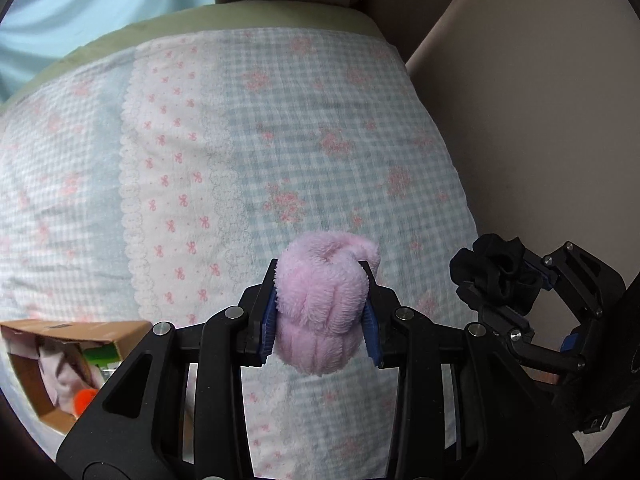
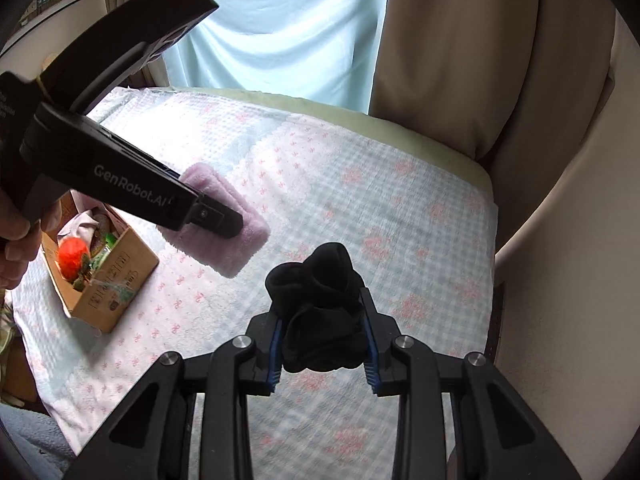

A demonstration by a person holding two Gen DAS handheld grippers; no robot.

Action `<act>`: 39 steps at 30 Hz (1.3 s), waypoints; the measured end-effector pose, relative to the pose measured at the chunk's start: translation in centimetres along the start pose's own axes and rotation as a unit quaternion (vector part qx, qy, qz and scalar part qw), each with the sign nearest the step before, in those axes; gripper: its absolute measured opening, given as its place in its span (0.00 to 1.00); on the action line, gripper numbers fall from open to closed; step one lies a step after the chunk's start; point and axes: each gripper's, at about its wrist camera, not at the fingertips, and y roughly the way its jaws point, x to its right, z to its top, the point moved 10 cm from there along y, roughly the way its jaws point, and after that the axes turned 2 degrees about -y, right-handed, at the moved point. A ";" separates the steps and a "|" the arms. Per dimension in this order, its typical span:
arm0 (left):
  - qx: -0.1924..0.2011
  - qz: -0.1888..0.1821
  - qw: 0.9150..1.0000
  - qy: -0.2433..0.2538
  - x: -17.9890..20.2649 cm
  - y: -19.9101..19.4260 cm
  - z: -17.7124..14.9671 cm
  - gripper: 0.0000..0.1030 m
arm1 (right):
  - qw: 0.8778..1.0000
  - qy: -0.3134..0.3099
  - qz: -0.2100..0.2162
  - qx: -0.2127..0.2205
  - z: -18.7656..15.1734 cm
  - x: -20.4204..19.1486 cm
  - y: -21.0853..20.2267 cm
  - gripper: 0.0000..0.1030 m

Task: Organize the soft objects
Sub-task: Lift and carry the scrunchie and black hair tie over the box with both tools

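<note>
Pink roll [image 1: 320, 308] pinched between left fingers [image 1: 269, 312], black bundle [image 2: 320, 312] between right fingers [image 2: 370, 344].

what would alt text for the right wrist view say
The right hand-held gripper is shut on a bundled black sock above a pastel gingham bedspread. At left, the left hand-held gripper clamps a fluffy pink cloth near an open cardboard box of small items.

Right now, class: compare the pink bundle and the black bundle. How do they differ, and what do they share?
The pink bundle is fluffy and plush; the black bundle is smooth, thin knit. Pink sits in the left gripper, black in the right gripper. Pink looks bulkier. Both are rolled, clamped and held above the checked blanket.
</note>
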 end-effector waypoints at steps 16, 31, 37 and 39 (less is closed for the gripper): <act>0.081 -0.008 0.997 -0.013 -11.1 -17.2 -9.6 0.31 | 0.996 0.084 0.003 0.022 7.4 -17.8 -11.5 0.29; 0.082 0.021 0.995 -0.062 -30.4 -20.4 -16.0 0.31 | 0.996 0.087 0.015 -0.009 11.8 -33.0 -5.2 0.29; 0.052 0.035 0.997 -0.044 -34.8 -17.6 -16.2 0.31 | 0.992 0.114 0.014 -0.044 12.3 -35.4 -0.5 0.29; 0.037 0.042 0.998 -0.030 -35.6 -16.1 -16.5 0.31 | 0.989 0.135 0.021 -0.064 12.1 -35.7 1.6 0.29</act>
